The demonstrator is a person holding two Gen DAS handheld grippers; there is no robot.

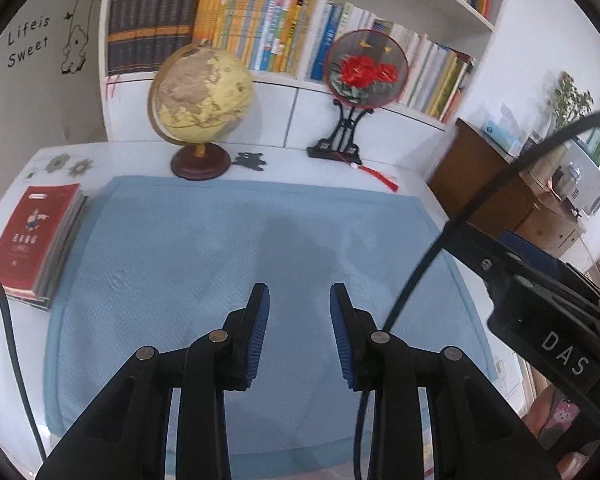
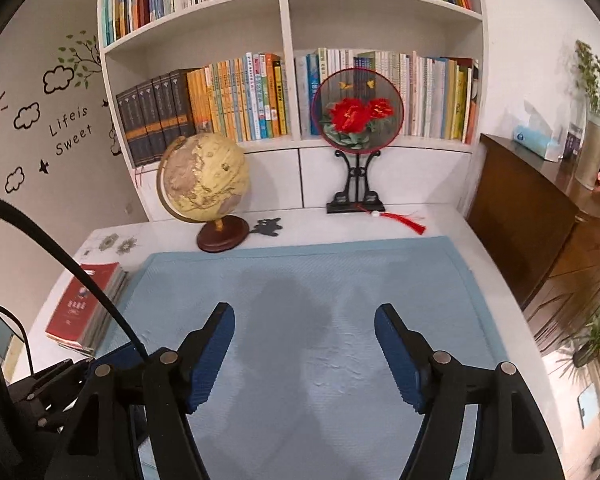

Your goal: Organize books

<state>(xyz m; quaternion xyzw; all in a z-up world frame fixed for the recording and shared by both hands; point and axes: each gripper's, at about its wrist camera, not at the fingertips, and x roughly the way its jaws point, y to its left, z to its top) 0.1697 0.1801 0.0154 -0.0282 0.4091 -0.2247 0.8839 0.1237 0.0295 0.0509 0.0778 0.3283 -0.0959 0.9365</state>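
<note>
Both the left gripper (image 1: 299, 300) and right gripper (image 2: 305, 320) are apart and hold nothing, while the books (image 1: 34, 236) lie stacked far left, thin, bendy, best pinched at the edge

Even indoor light, soft shadows cast on the blue mat (image 2: 320, 280), strong fisheye bending, dark vignetted corners, bookshelf (image 1: 220, 24) slightly motion-blurred

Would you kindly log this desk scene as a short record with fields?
surface: blue mat on a white desk
books to sort: red-covered stack at the mat's left edge
behind mat: globe, round fan on stand
left gripper: open, empty
right gripper: open, empty, jaws wider
shelves: books upright in rows
</note>
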